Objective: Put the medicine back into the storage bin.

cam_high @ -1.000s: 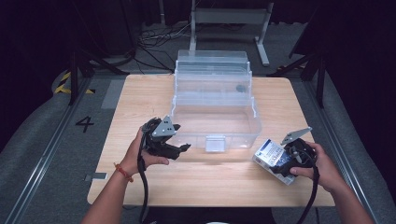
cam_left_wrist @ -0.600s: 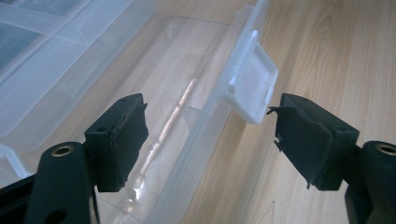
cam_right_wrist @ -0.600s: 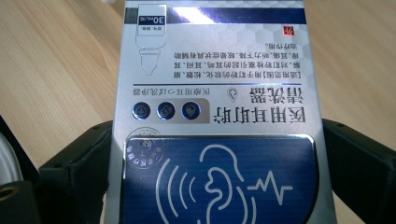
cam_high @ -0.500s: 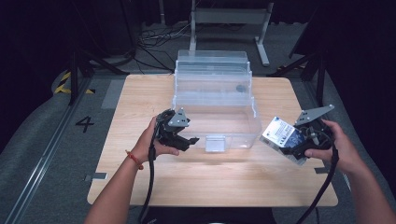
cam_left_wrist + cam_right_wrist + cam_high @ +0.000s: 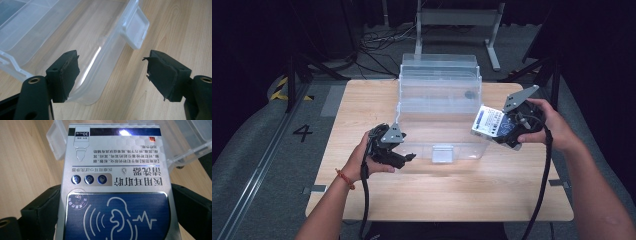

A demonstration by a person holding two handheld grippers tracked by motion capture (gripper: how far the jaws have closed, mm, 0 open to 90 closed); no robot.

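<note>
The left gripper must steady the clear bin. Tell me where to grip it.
Take the near front wall of the clear bin at its rim, left of the latch tab, coming from above with the left gripper: its open jaws could straddle that thin upright wall.

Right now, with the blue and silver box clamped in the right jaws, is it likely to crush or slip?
The box looks like thin printed carton, so it probably dents under a hard squeeze. Its glossy faces may slide a little. The right gripper clamps both side walls squarely, so it likely stays put.
</note>
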